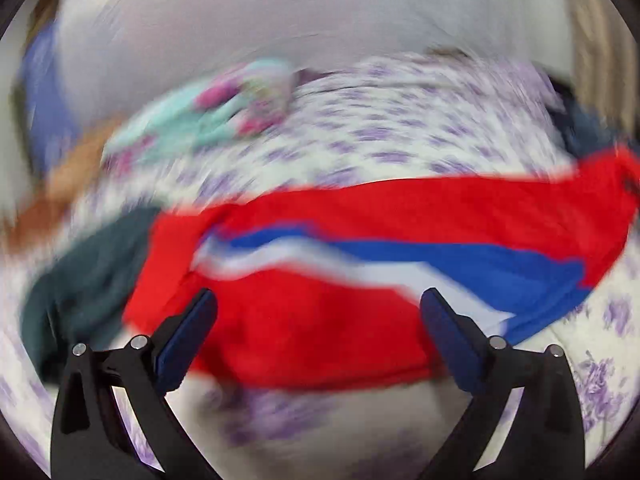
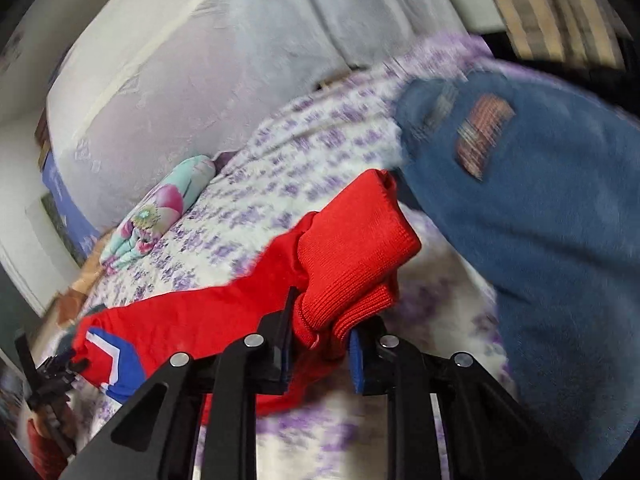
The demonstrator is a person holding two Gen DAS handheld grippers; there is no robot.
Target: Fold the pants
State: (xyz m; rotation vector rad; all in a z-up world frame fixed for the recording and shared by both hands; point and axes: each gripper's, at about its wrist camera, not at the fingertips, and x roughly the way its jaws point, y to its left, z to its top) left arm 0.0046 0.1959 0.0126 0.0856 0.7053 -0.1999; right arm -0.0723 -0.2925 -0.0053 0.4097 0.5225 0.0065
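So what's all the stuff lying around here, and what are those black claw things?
red pants: one, red with a blue and white stripe, stretched across the bed, ribbed end pinched in the right claw
bedspread: one, white with purple flowers, under everything
blue garment: one, blue with a plaid patch, on the right
floral bundle: one, mint and pink, far left
dark green cloth: one, left of the pants
left gripper: black, open, over the pants
right gripper: black, shut on the pants
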